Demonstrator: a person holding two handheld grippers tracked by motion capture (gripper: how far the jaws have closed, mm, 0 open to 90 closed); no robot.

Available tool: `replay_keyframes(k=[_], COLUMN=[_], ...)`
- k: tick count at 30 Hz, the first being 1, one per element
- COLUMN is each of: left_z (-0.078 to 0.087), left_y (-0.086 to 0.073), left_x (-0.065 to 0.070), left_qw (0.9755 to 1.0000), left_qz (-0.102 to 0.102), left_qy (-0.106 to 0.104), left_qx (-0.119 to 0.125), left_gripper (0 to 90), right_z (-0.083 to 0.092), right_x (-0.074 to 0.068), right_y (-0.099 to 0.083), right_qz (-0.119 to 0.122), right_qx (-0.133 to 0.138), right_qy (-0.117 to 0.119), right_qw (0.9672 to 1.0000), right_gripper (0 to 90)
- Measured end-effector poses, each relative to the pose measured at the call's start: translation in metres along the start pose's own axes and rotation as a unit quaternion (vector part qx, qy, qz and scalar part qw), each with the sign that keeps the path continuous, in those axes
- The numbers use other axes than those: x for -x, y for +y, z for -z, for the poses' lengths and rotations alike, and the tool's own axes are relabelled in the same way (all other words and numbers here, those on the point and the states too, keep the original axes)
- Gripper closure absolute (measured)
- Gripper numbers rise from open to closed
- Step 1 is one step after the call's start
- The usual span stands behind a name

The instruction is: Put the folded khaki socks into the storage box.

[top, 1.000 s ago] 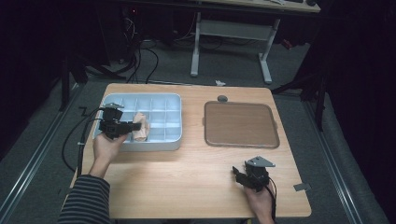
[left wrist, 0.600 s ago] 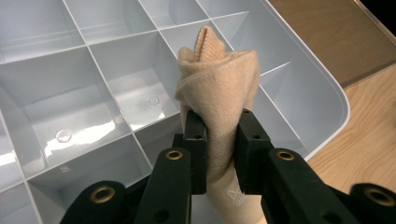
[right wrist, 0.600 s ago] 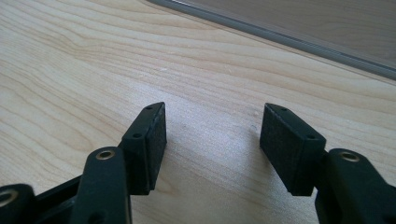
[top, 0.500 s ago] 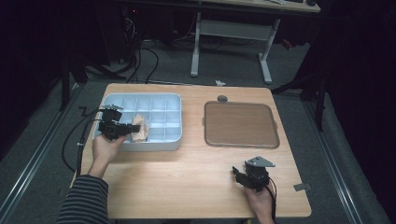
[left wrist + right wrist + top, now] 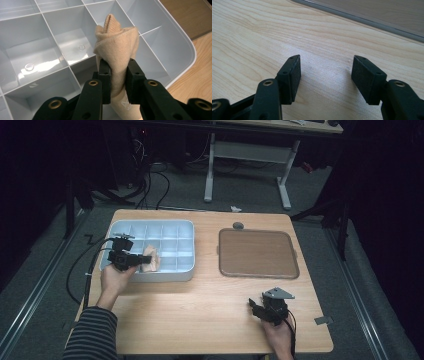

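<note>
Little has changed in the last second: the left tongs [image 5: 117, 75] stay clamped on the rolled beige knit sock [image 5: 117, 47], held over the pale grey plastic compartment tray [image 5: 187, 270], not yet released. The right tongs [image 5: 325, 80] rest empty, agape, on the wooden counter [image 5: 200, 320] right of that tray.

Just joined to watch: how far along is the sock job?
Done: the left tool is shut on the beige sock and holds it over the grey divided box. In hand: putting it in a compartment. Left: letting go. The right tool rests open on the table, holding nothing.
</note>
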State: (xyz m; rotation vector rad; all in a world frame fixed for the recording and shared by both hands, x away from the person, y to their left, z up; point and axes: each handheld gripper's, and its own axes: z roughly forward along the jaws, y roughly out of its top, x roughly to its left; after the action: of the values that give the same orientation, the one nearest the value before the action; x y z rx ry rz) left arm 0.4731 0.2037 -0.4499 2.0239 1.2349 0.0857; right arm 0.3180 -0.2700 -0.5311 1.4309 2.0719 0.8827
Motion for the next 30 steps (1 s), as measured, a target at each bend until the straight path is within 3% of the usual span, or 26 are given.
replay_keyframes(k=[16,30], left_z=[-0.014,-0.019], left_y=[-0.001,0.0], left_x=[-0.003,0.0], left_qw=[0.9993,0.9977], left_qz=[0.0,-0.023], left_qy=[0.005,0.023], left_qx=[-0.037,-0.06], left_gripper=[77.6,77.5], right_z=[0.0,0.0], right_x=[0.0,0.0], right_y=[0.0,0.0], right_qz=[0.0,0.0], right_qx=[0.0,0.0], right_qy=[0.0,0.0], right_qw=[1.0,1.0], right_gripper=[40.7,40.7])
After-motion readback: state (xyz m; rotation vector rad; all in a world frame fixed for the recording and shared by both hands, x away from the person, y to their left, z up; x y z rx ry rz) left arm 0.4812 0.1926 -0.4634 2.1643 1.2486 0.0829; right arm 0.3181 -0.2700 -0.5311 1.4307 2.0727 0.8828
